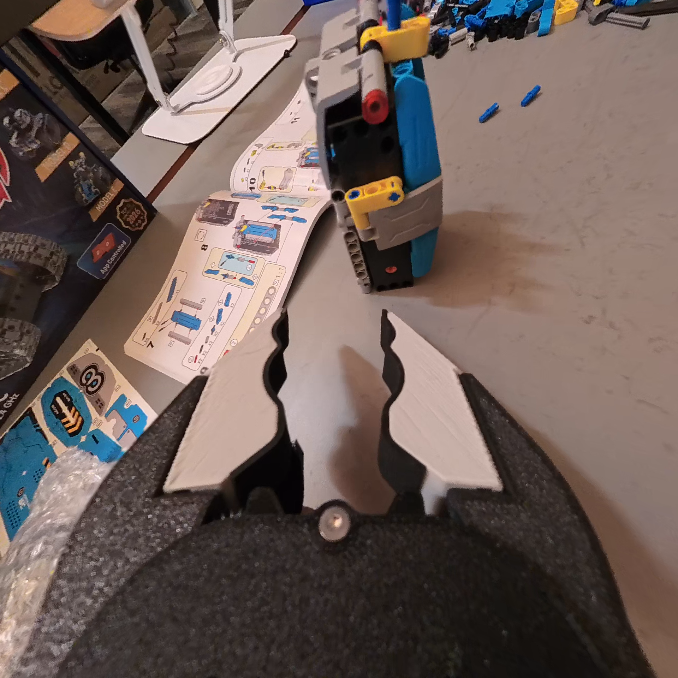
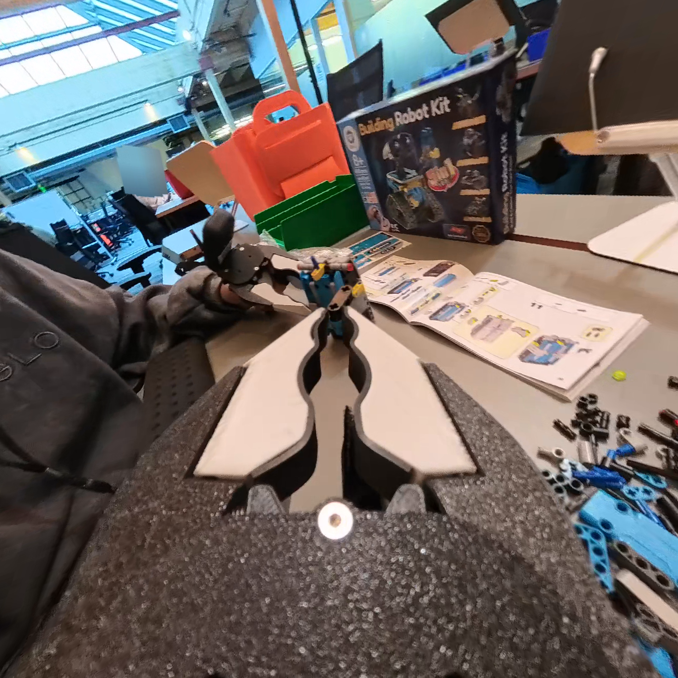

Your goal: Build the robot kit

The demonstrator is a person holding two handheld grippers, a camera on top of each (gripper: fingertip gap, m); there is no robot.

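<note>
A part-built block model [image 1: 381, 183] of black, blue, grey and yellow pieces stands upright on the grey table [image 1: 550, 257]. My left gripper [image 1: 334, 319] is open and empty, low over the table just in front of the model. In the right wrist view my right gripper [image 2: 336, 312] is shut on a small black beam piece [image 2: 340, 295], held close in front of the model [image 2: 315, 284]. The left gripper [image 2: 293, 290] shows beside the model on its left, held by a gloved hand.
An open instruction booklet [image 1: 234, 275] [image 2: 495, 323], a sticker sheet [image 1: 55, 422] and the dark kit box [image 2: 433, 172] lie left of the model. Loose parts [image 2: 623, 495] are piled on the right, with two blue pins [image 1: 488, 112] nearby. An orange case [image 2: 290, 154], green tray [image 2: 312, 216] and white lamp base [image 1: 220, 84] stand behind. The tips of one gripper are about 30 cm away from the tips of the other.
</note>
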